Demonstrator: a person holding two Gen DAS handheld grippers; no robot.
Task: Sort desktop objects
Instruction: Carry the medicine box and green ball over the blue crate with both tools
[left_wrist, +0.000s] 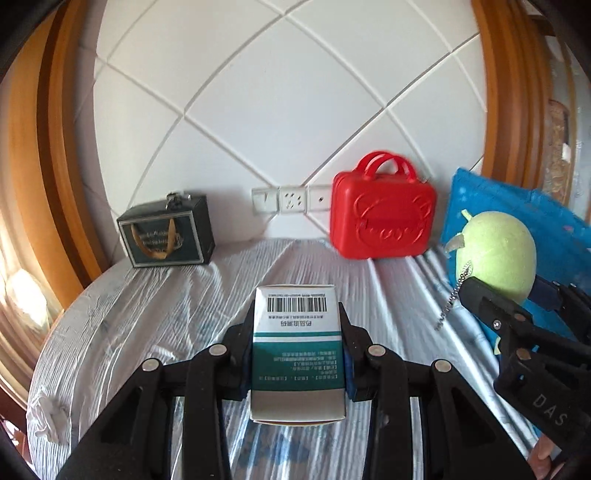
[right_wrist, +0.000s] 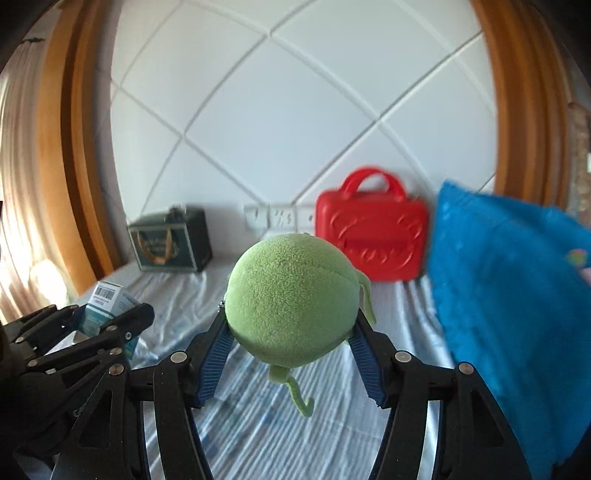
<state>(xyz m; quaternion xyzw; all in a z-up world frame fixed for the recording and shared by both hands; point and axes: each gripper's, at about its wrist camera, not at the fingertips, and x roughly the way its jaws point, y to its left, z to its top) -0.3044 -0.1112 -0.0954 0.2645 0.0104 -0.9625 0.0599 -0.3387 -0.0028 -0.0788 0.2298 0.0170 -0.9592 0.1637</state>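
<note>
My left gripper (left_wrist: 297, 317) is shut on a white and teal medicine box (left_wrist: 297, 343) with a barcode and holds it above the cloth-covered table (left_wrist: 147, 314). It also shows at the left of the right wrist view (right_wrist: 107, 310). My right gripper (right_wrist: 291, 317) is shut on a round green plush toy (right_wrist: 291, 299) with a thin tail, held above the table. In the left wrist view the plush (left_wrist: 496, 251) and right gripper (left_wrist: 517, 306) are at the right, in front of a blue bag (left_wrist: 517, 206).
A red plastic case (left_wrist: 382, 218) with handles stands at the back against the wall, the blue bag (right_wrist: 509, 277) to its right. A dark gift box (left_wrist: 168, 232) stands at the back left. Wall sockets (left_wrist: 291, 199) sit between them. A crumpled white scrap (left_wrist: 50, 413) lies at the table's left edge.
</note>
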